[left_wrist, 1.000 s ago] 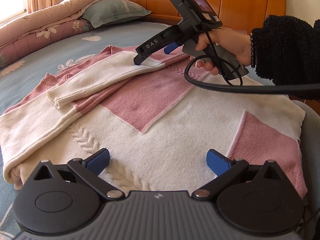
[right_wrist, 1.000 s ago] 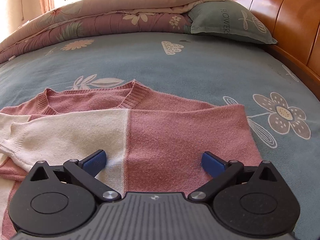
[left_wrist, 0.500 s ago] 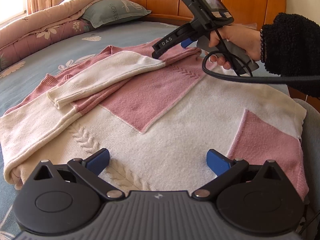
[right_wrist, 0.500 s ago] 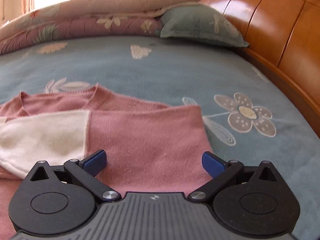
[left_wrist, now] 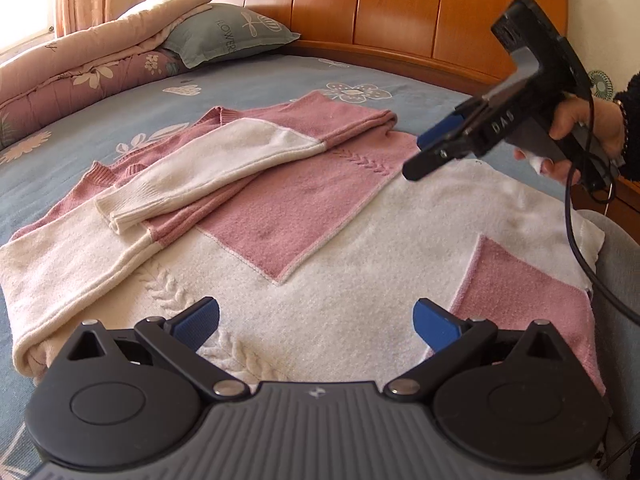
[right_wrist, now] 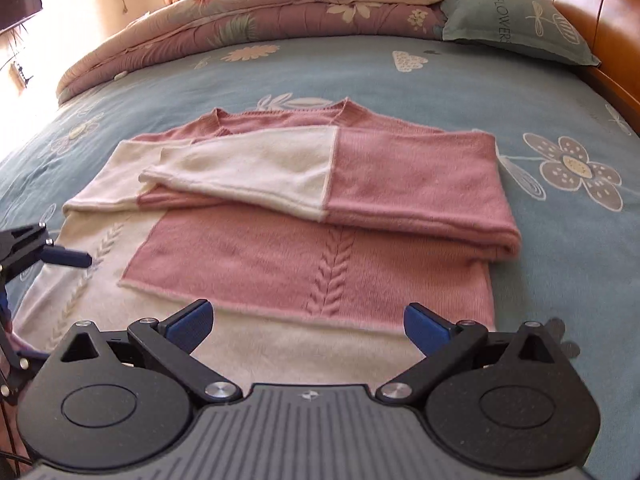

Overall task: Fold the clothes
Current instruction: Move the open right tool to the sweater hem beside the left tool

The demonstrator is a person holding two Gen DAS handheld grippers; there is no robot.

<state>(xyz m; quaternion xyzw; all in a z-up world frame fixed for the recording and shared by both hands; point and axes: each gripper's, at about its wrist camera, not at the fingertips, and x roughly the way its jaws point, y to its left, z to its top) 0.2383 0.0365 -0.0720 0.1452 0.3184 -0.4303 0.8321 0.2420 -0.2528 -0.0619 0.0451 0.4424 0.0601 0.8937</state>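
Knit, pink and cream: sweater [right_wrist: 288,240] flat on bed [right_wrist: 560,240], both sleeves crossed over chest. Soft, limp, likely light; best pinched at hem corners just ahead of fingers. Left gripper [left_wrist: 316,322] and right gripper [right_wrist: 306,320] spread, holding nothing.

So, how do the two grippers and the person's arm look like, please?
Both the left gripper and the right gripper have black linkage fingers, blue pads and a ribbed grey body. The right one carries white "DAS" lettering and a black cable. The sleeve is fuzzy black.
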